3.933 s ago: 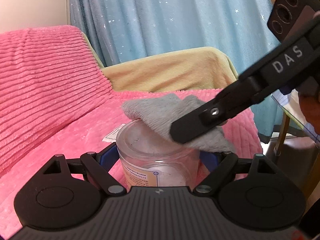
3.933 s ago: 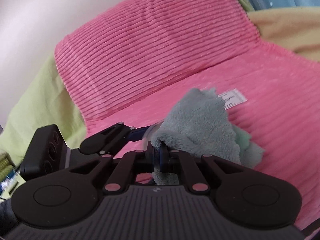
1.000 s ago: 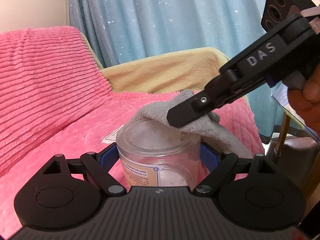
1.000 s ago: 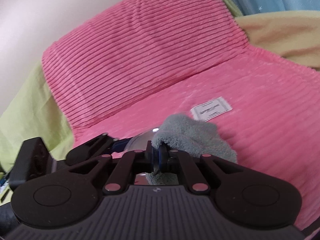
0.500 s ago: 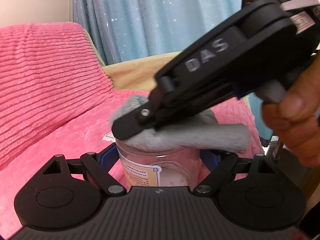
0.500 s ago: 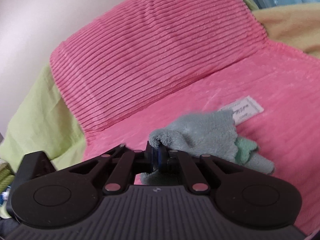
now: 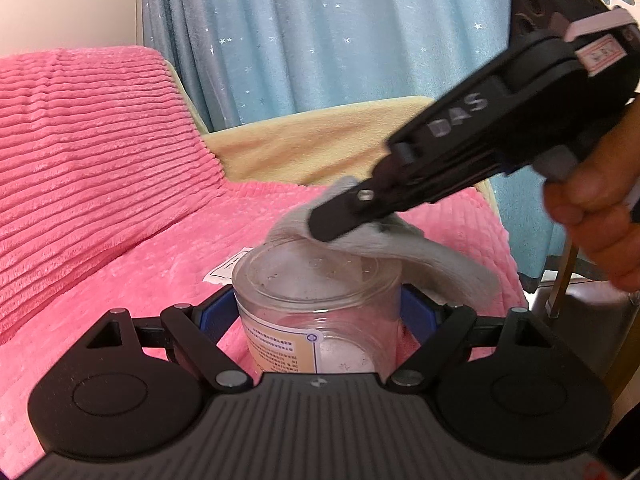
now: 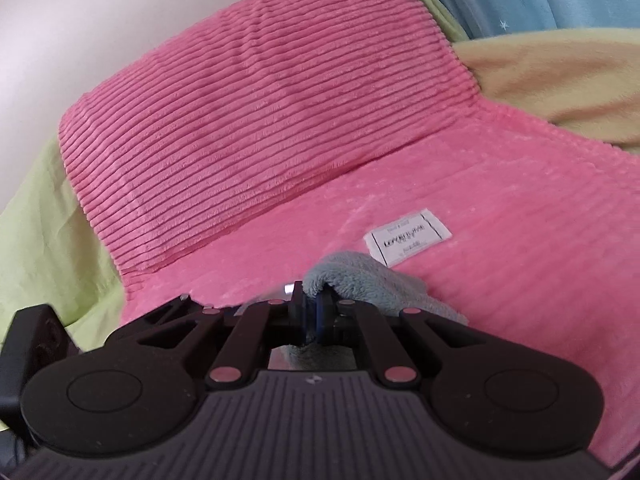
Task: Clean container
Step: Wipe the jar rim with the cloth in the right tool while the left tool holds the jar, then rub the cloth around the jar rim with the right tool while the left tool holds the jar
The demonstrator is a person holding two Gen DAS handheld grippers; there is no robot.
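Observation:
A clear plastic container (image 7: 316,304) with a printed label stands upright between the blue pads of my left gripper (image 7: 318,312), which is shut on its sides. Its flat top has dark specks on it. My right gripper (image 8: 314,312) is shut on a grey cloth (image 8: 372,284). In the left wrist view that gripper (image 7: 332,228) comes in from the upper right and presses the grey cloth (image 7: 424,256) on the far right part of the container's top. The cloth's tail hangs over the right rim. A hand (image 7: 592,208) holds the right gripper's handle.
The container is over a pink ribbed blanket (image 7: 104,184) on a sofa with a pink back cushion (image 8: 260,100). A white fabric tag (image 8: 408,240) lies on the blanket. A tan armrest (image 7: 320,136), blue star curtain (image 7: 320,32) and green cover (image 8: 44,232) surround it.
The right gripper and cloth slid back from the container's left side to its far right rim, uncovering most of the top. The left gripper kept the container still.

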